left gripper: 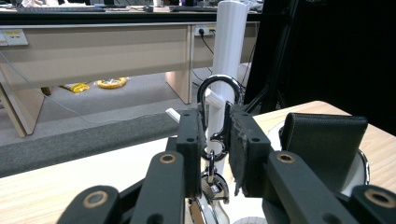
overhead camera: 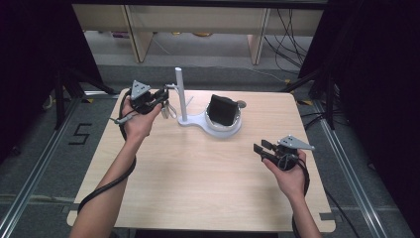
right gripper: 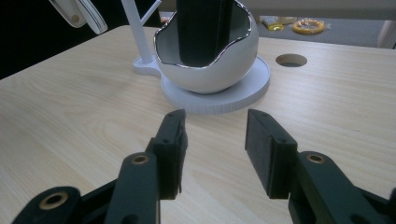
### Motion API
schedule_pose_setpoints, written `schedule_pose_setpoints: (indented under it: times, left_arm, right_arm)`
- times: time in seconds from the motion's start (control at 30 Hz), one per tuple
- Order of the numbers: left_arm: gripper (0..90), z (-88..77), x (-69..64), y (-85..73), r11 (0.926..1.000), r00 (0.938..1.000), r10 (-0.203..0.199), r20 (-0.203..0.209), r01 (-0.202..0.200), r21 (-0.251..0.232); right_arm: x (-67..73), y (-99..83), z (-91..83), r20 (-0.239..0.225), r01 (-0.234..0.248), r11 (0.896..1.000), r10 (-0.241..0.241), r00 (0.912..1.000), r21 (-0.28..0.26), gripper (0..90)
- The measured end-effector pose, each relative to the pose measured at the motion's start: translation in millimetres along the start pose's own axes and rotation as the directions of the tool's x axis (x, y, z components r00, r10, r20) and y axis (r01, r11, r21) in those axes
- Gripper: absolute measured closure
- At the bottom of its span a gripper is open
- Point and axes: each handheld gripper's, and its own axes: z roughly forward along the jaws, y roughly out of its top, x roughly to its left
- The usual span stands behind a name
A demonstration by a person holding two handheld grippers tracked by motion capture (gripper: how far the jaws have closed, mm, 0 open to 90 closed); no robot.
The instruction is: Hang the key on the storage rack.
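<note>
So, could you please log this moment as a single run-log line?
left gripper: shut on carabiner keyring, beside white stand post | right gripper: open, empty, facing white bowl holding black wallet

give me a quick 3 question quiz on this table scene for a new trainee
1. True or false: the right gripper is shut on the black wallet.
2. What does the left gripper hold?
A. a carabiner keyring
B. a spoon
C. a coin
3. Fill in: the black wallet stands in the white ____ on the stand's base.

Key
1. False: its jaws stand open above the table, with nothing between them.
2. A: the jaws are shut on the carabiner keyring, close to the stand's white post.
3. bowl
</note>
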Motion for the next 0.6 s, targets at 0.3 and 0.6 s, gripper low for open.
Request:
schedule_pose_setpoints:
  times: [0.3,0.6]
  left_arm:
    - [74.4,5.9,2.6,-1.1,1.0,1.0,-0.001,-0.004,0.001,0.008]
    - [74.4,9.9,2.8,1.7,0.9999,1.0,0.004,-0.004,-0.004,0.016]
  right_arm:
    - [2.3,-1.2,0.6,-0.005,-0.041,0.999,0.041,0.9992,-0.004,58.9]
    - [3.1,-0.6,-0.3,-0.012,-0.056,0.998,0.056,0.9983,0.013,59.0]
